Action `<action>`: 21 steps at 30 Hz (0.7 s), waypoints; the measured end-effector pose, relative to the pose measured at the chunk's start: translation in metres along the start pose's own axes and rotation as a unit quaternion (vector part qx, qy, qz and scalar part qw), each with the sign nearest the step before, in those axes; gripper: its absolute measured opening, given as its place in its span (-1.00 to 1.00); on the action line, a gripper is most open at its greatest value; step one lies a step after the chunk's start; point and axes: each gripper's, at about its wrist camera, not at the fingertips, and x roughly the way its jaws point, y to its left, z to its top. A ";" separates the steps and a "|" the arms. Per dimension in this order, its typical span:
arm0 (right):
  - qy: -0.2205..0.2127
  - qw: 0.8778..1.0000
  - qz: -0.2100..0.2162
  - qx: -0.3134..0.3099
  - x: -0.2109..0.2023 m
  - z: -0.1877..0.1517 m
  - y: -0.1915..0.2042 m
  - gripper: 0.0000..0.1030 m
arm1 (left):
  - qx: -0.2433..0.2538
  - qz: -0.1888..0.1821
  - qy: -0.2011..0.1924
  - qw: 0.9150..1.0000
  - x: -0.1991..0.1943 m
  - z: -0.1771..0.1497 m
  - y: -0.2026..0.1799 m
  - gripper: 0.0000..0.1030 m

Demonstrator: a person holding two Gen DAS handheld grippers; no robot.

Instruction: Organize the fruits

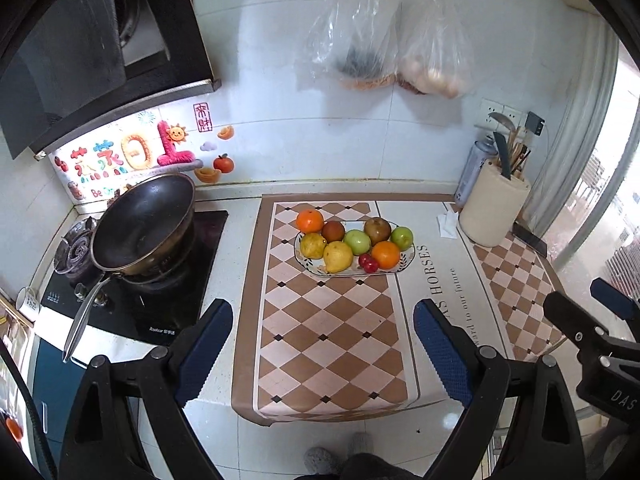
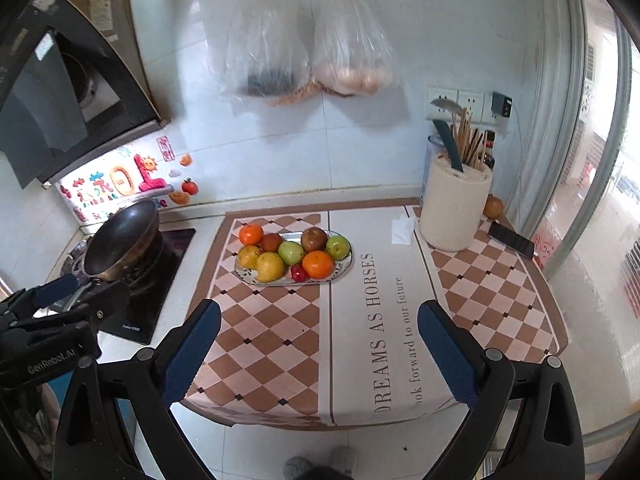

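Observation:
An oval patterned plate [image 1: 405, 261] sits on the checkered mat [image 1: 320, 340], far from both grippers. It holds two oranges [image 1: 309, 220], two green apples [image 1: 358, 241], two brownish fruits [image 1: 377, 230], two yellow fruits [image 1: 338, 257] and small red ones [image 1: 368, 263]. My left gripper [image 1: 323, 312] hangs open and holds nothing above the mat's near part. In the right wrist view the plate [image 2: 340, 270] lies ahead to the left, and my right gripper [image 2: 319, 312] is also wide open with nothing between its fingers. Each gripper shows in the other's view: the right gripper [image 1: 586, 300] and the left gripper [image 2: 84, 292].
A black wok [image 1: 144, 224] stands on the stove at left under a range hood [image 1: 80, 48]. A cream utensil holder [image 1: 494, 208], a can, a tissue [image 1: 447, 222] and a phone [image 2: 511, 239] are at the right rear. Two plastic bags [image 2: 304, 40] hang on the wall. Slippered feet show below.

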 end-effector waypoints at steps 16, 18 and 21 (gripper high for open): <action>-0.006 1.000 0.017 -0.017 -0.032 0.000 -0.012 0.96 | -0.014 0.026 -0.023 0.999 -0.042 -0.016 -0.013 0.90; -0.007 1.000 0.017 -0.017 -0.032 0.001 -0.013 0.96 | -0.016 0.027 -0.023 0.999 -0.041 -0.015 -0.014 1.00; -0.006 1.000 0.016 -0.017 -0.032 0.000 -0.012 0.97 | -0.021 0.030 -0.027 0.999 -0.041 -0.014 -0.016 1.00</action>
